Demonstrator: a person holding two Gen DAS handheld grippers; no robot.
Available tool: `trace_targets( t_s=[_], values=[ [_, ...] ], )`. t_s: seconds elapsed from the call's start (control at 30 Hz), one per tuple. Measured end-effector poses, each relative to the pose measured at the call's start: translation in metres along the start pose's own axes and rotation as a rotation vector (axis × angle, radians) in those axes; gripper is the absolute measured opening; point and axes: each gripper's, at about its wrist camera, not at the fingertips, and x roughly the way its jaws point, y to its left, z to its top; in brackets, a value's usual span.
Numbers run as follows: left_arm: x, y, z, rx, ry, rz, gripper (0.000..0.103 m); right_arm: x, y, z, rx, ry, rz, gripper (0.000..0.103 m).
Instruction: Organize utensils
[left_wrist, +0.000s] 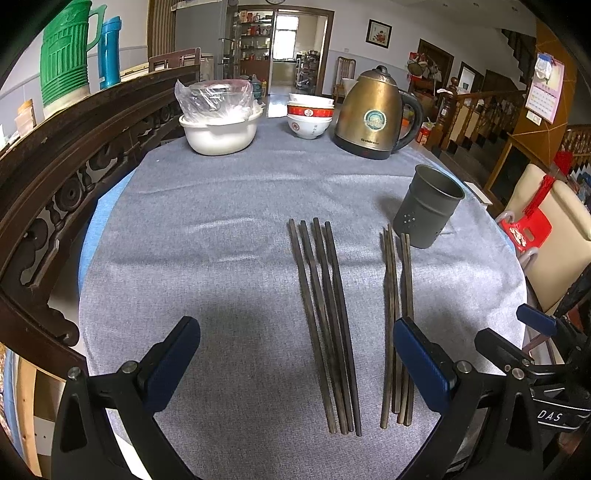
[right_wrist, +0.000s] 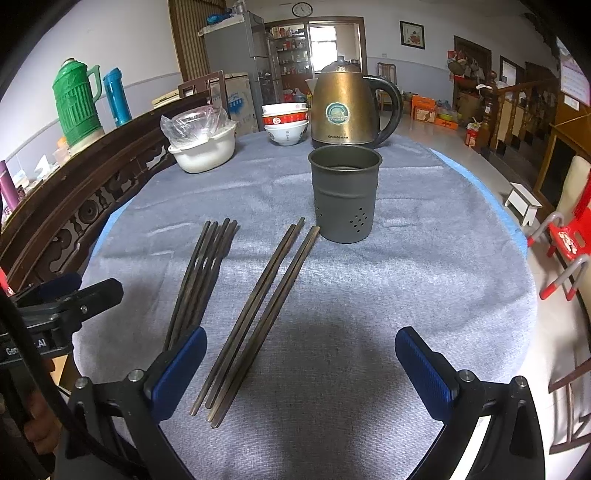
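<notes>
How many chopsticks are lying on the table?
8. Four lie together in the left bunch on the grey cloth. Four more lie in the right bunch, nearer the metal cup. The cup's inside is not fully visible, so more may be hidden.

Two low forward views, shared table (left_wrist: 221, 229)

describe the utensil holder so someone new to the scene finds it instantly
Start at the round table under the grey cloth. At its far edge stands a brass-coloured kettle; just in front of it is the utensil holder, with chopsticks lying at its foot. It is the only dark grey metal cup there: upright, open-topped, with small drain holes low on its side.
</notes>
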Motion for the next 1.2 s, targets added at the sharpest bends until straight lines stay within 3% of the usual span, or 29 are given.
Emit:
trace_targets(
  t_s=[0.23, 0.57, 0.77, 0.8, 0.87, 0.9, 1.1, 1.2],
  values=[
    [0.000, -0.001, 0.000, 0.004, 0.002, 0.004, 0.103, 0.000, -0.004, -0.001, 0.019, 0.002, -0.002, 0.102],
    [0.001, 0.001, -0.001, 0.001, 0.003, 0.006, 0.103, 0.012, -0.018, -0.003, 0.116, 0.082, 0.044, 0.073],
    [0.005, 0.003, -0.002, -0.005, 0.015, 0.004, 0.103, 0.033, -0.025, 0.005, 0.175, 0.154, 0.096, 0.070],
    [0.005, 0.003, -0.002, -0.006, 0.017, 0.006, 0.103, 0.039, -0.025, 0.009, 0.183, 0.173, 0.113, 0.067],
    [0.006, 0.005, -0.003, -0.009, 0.018, 0.013, 0.103, 0.053, -0.028, 0.014, 0.216, 0.226, 0.145, 0.046],
    [0.007, 0.007, -0.003, -0.012, 0.020, 0.017, 0.103, 0.060, -0.029, 0.017, 0.231, 0.249, 0.157, 0.040],
    [0.013, 0.017, -0.003, -0.042, 0.038, 0.017, 0.103, 0.100, -0.034, 0.035, 0.304, 0.357, 0.190, 0.037],
    [0.017, 0.020, -0.003, -0.054, 0.048, 0.011, 0.103, 0.117, -0.034, 0.046, 0.300, 0.384, 0.163, 0.027]
  ],
)
